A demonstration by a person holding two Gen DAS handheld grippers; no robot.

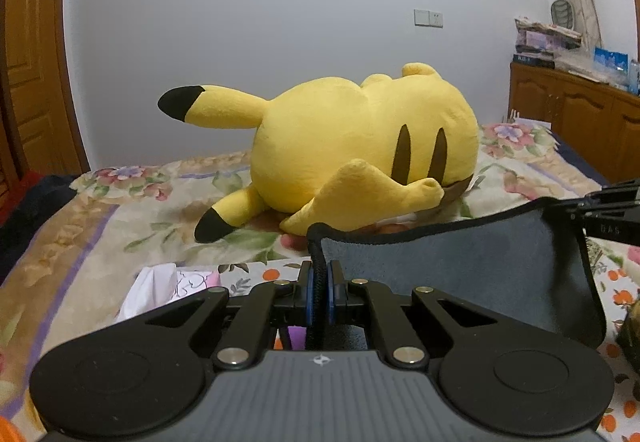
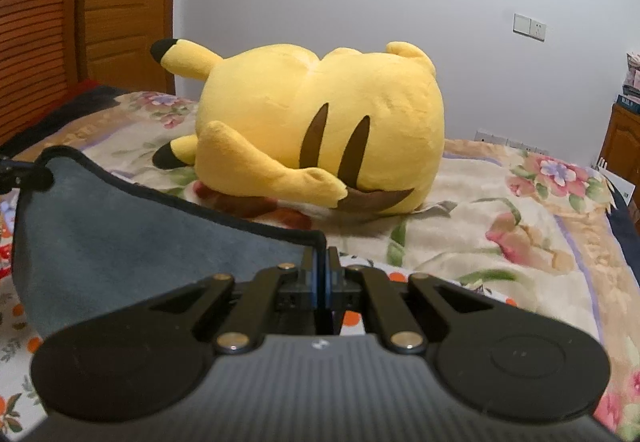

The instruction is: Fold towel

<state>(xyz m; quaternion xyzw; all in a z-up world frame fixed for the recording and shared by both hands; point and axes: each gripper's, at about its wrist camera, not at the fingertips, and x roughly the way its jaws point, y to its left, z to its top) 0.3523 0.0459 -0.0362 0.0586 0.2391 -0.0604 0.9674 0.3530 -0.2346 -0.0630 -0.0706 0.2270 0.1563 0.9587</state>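
A grey-blue towel [image 1: 460, 266] with a dark stitched edge hangs stretched between my two grippers, lifted above the bed. My left gripper [image 1: 319, 270] is shut on the towel's left top corner. In that view the right gripper [image 1: 608, 213] holds the other corner at the right edge. In the right wrist view the towel [image 2: 132, 238] spreads to the left, and my right gripper [image 2: 322, 262] is shut on its right top corner. The left gripper [image 2: 24, 171] shows at the far left, holding the opposite corner.
A big yellow plush toy [image 1: 360, 145] lies on the floral bedspread [image 1: 120, 226] just beyond the towel; it also shows in the right wrist view [image 2: 312, 129]. Folded paper [image 1: 160, 286] lies on the bed. A wooden cabinet [image 1: 576, 109] stands at right, a wooden door [image 2: 120, 1] at left.
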